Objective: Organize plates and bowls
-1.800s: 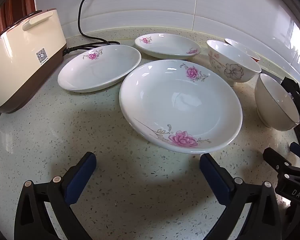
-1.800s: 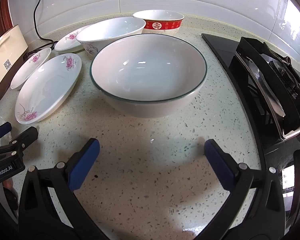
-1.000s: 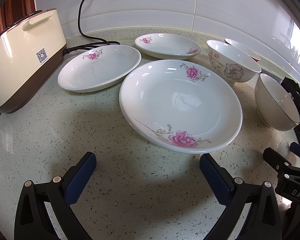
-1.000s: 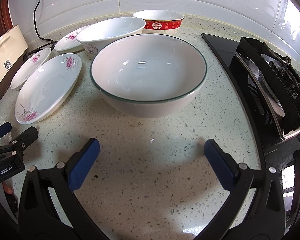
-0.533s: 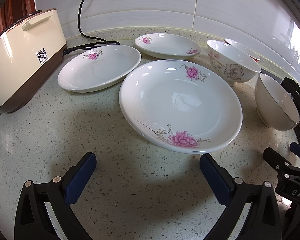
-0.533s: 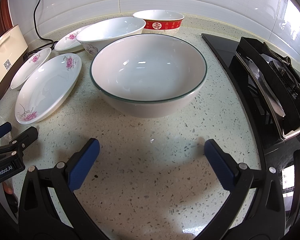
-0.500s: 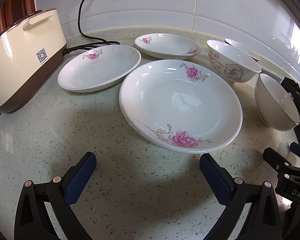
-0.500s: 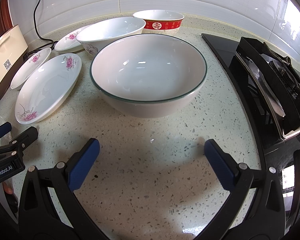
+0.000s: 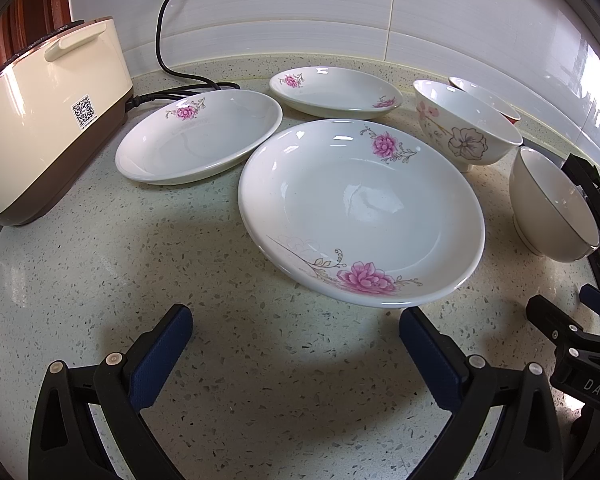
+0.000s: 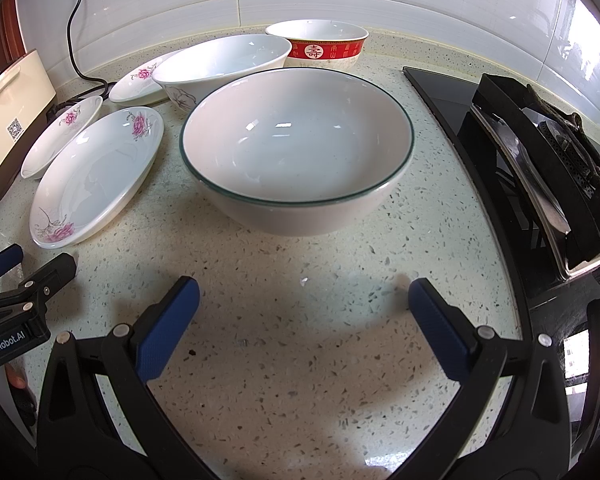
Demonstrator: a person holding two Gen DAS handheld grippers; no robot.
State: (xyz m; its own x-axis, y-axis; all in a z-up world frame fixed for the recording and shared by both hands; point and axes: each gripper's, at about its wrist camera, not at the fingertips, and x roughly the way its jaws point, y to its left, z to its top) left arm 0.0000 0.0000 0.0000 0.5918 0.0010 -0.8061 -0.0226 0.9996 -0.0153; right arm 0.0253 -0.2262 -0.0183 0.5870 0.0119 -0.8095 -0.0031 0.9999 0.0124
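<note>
Three white plates with pink flowers lie on the speckled counter: a large one (image 9: 360,212) just ahead of my open, empty left gripper (image 9: 296,344), a second (image 9: 200,140) behind it to the left, a third (image 9: 336,94) at the back. A flowered bowl (image 9: 466,130), a red-banded bowl (image 10: 320,46) and a green-rimmed white bowl (image 10: 296,148) stand to the right. My right gripper (image 10: 304,316) is open and empty, a short way in front of the green-rimmed bowl. The large plate also shows in the right wrist view (image 10: 92,176).
A cream and brown appliance (image 9: 40,116) with a black cord (image 9: 168,48) stands at the left. A black gas stove (image 10: 540,168) borders the counter on the right. A tiled wall (image 9: 300,12) runs behind. The left gripper's body (image 10: 16,312) is beside the right one.
</note>
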